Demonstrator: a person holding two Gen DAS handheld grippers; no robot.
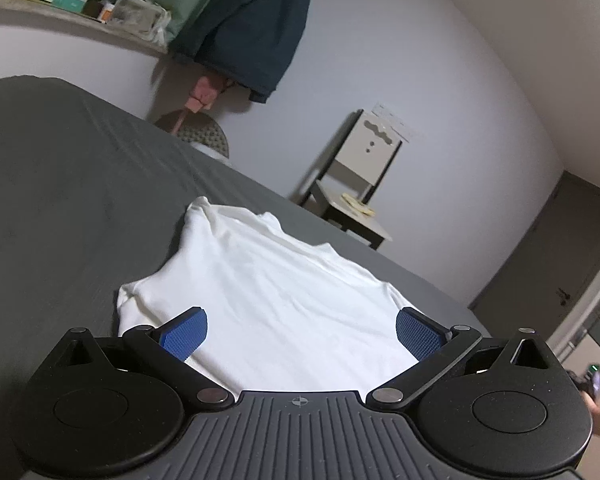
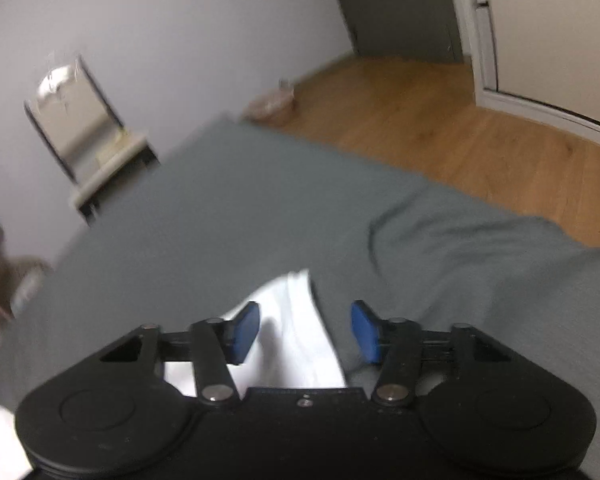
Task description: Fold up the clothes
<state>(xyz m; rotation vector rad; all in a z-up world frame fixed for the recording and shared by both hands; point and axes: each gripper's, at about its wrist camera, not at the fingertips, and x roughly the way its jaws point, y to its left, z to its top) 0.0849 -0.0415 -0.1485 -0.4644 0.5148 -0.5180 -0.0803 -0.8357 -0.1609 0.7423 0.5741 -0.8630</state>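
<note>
So the white shirt (image 1: 268, 292) is lying flat on the grey bed (image 1: 60, 200), long axis running away from the left gripper (image 1: 302, 330), whose fingers hang wide apart over its near end. The right gripper (image 2: 305, 332) sits at the shirt's edge, fingers partly closed but not pinching yet, with a corner of the cloth between them. Looks like the right one's closer to a grab.

Chair (image 1: 352, 184) beside wall; cluttered shelf (image 1: 72, 20).

White garment (image 2: 296, 332) partly hidden behind right gripper (image 2: 305, 330); motion-blurred view.
</note>
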